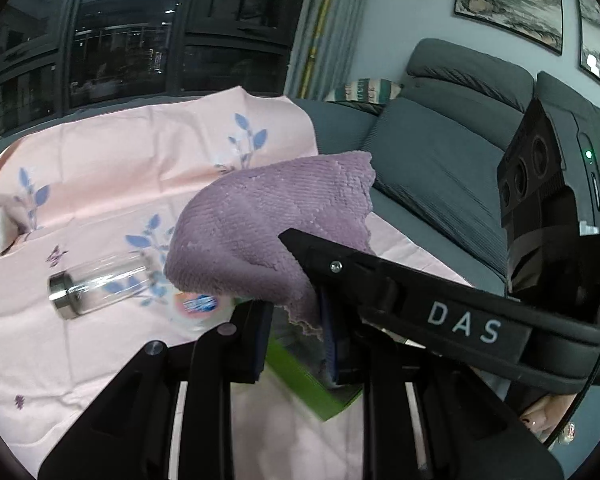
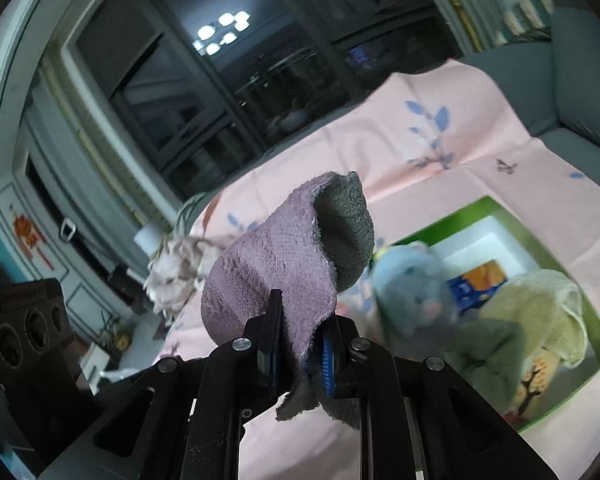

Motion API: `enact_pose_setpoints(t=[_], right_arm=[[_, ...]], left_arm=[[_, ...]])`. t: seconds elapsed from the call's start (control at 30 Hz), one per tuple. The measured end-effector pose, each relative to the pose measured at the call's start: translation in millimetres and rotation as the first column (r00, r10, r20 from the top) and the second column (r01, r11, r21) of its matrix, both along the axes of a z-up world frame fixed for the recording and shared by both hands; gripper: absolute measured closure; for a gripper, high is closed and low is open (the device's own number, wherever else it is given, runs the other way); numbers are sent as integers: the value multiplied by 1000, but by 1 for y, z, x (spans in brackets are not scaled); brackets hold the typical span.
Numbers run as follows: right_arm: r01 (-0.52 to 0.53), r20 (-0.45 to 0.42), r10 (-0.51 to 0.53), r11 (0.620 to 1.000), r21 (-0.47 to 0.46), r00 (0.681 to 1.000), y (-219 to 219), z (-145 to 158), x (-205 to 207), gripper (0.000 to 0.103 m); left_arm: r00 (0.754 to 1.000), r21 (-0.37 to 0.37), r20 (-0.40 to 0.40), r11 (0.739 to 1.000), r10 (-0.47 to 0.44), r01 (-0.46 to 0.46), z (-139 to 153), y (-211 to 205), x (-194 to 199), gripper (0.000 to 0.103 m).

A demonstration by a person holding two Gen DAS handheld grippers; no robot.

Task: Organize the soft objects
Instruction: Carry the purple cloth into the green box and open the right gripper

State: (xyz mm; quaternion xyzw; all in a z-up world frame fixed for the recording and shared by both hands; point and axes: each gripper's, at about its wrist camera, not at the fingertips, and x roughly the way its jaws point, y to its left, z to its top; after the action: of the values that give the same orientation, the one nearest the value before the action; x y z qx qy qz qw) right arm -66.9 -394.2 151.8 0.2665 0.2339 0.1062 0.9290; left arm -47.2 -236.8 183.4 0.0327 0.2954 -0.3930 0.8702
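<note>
In the left wrist view, the left gripper [image 1: 294, 320] is seen closed on a hem of the purple towel [image 1: 268, 220], which is lifted clear of the pink floral sheet [image 1: 100, 152]. The pinched edge is partly covered by the black body of the right gripper [image 1: 440, 300], which crosses in front from the right, so the exact bite of the blue pads cannot be made out. Below the jaws, a green box [image 1: 300, 376] is glimpsed only as a blurred corner, and its contents are hidden from this side. A printed label just beneath the towel is too smeared to be read. To the left, a clear glass bottle [image 1: 96, 284] with a metal cap is laid on its side on the sheet, apart from the towel. Beyond, a grey sofa [image 1: 440, 160] is seen, with a striped cushion [image 1: 364, 90] at its far end.

In the right wrist view, the right gripper [image 2: 300, 344] is clamped on another edge of the same towel [image 2: 268, 264], whose grey underside is turned outward in a fold. To the right, the green box [image 2: 540, 236] is shown open, with a blurred blue cloth [image 2: 416, 284] at its near edge and a pale yellow-green towel [image 2: 540, 312] inside it. A crumpled pale cloth [image 2: 176, 268] is lying at the sheet's far left edge. Dark window panes [image 2: 220, 92] are seen behind.
</note>
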Motion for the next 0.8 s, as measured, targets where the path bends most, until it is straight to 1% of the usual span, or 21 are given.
enact_pose_setpoints(t=[0.1,0.3,0.53,0.8], right_arm=[[49,-9,-49,999,4,999,-18,-7,-1,84],[136,-53,-133,989,63,990,-50,-25,-2,84],[207,-134,-195,975,80,972,-71,-50,8,84],[248,-213,-220,962,114,952,-89,-71,17,84]], left_arm=[[1000,19,-12,1000,-16,17,-5,-21,2,84],[998,46,-26,997,-56,58,-18,-55,7,84],[994,77,-82,994,-71,77,-42,-79,18,84],[983,87,-166,992,-72,87,-64,-96,31,83]])
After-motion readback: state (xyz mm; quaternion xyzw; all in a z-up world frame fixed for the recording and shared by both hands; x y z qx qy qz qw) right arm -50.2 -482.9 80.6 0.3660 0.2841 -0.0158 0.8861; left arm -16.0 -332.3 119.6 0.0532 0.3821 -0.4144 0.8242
